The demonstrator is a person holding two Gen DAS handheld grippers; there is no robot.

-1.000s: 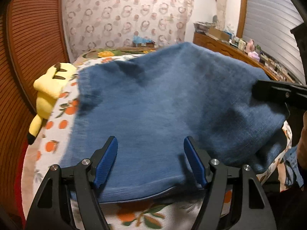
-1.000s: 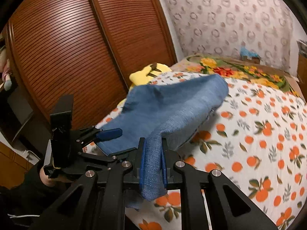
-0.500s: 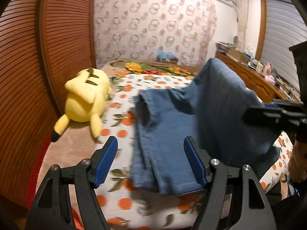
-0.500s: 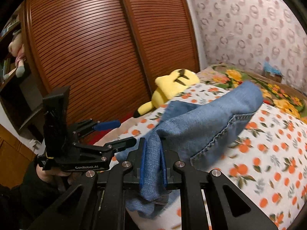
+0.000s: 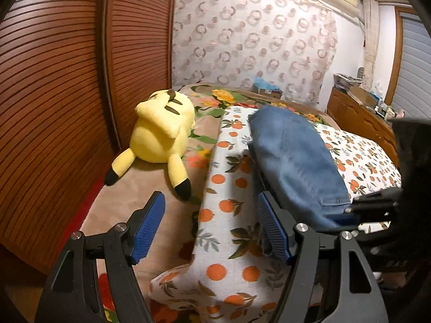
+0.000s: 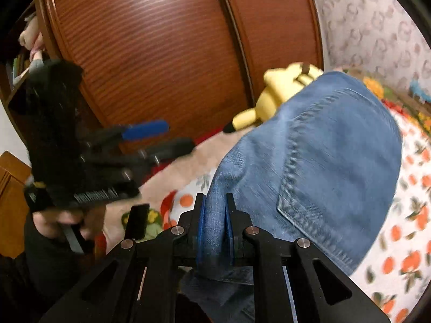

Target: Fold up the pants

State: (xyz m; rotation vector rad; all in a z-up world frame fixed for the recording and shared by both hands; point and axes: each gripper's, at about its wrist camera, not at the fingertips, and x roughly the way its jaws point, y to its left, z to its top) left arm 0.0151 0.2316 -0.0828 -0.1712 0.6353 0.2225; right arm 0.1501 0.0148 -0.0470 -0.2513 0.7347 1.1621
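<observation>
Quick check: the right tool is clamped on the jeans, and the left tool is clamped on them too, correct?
Not quite. The right tool is clamped on the jeans, but the left tool is open and holds nothing; the left wrist view shows only the bed cover between its fingers.

Pants [image 5: 293, 161] on the bed [image 5: 229, 215], plush toy [image 5: 161, 137] just left, wardrobe [image 5: 67, 94] beyond.

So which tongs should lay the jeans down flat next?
Right, probably. The right tongs already pinch the jeans, while the left tongs are open and hold nothing.
</observation>
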